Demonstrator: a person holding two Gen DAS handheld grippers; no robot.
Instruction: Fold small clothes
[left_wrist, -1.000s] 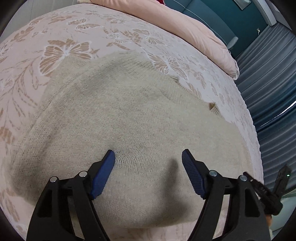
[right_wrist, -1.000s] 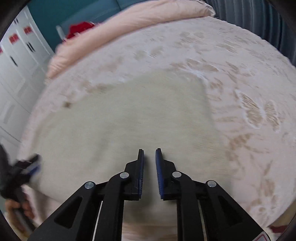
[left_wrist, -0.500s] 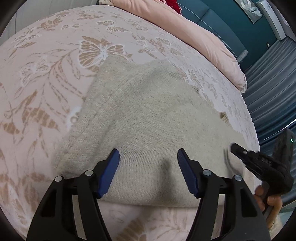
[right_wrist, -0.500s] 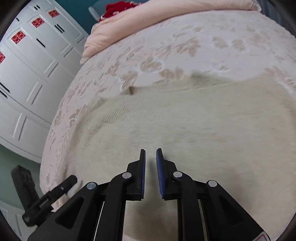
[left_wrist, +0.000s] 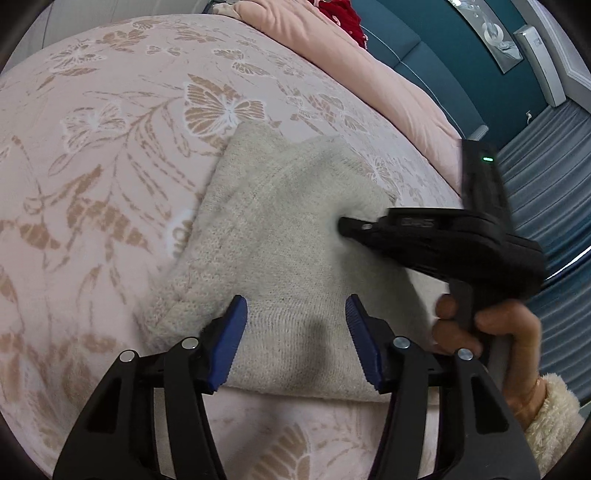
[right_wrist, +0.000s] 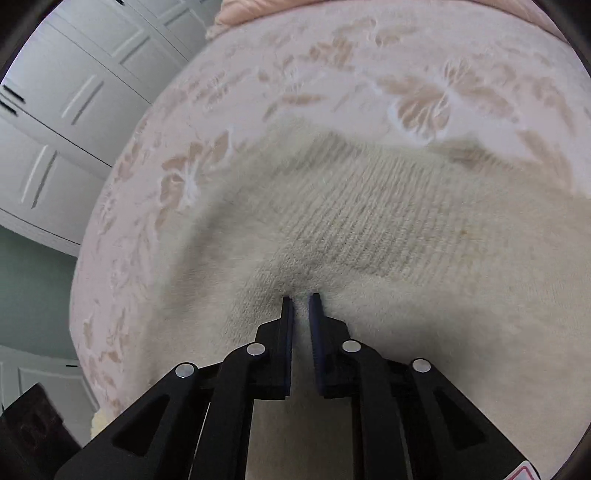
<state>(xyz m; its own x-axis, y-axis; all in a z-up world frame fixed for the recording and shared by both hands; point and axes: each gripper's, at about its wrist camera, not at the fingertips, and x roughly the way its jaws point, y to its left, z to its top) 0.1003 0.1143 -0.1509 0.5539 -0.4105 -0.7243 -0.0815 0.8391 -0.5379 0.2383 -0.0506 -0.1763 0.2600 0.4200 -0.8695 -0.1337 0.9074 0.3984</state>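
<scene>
A beige knit sweater (left_wrist: 288, 229) lies flat on the bed. My left gripper (left_wrist: 295, 301) hovers over its near edge. The blue pads stand apart and are closing, with knit below them but not pinched. My right gripper (left_wrist: 345, 223), held by a hand (left_wrist: 491, 332), pokes its tip into the sweater's middle from the right. In the right wrist view the right gripper (right_wrist: 300, 297) has its jaws nearly together, closing on a small ridge of the sweater (right_wrist: 406, 221) beside a ribbed band.
The bed carries a pink bedspread (left_wrist: 110, 147) printed with butterflies. A pink quilt (left_wrist: 369, 66) and a red item (left_wrist: 343, 14) lie at its far end. White wardrobe doors (right_wrist: 55, 129) stand beyond the bed's left edge. Grey curtains (left_wrist: 546, 177) hang on the right.
The right gripper swept in from the right across the sweater and now pinches knit near the ribbed band. The left gripper slid toward the sweater's left side and its jaws narrowed.
</scene>
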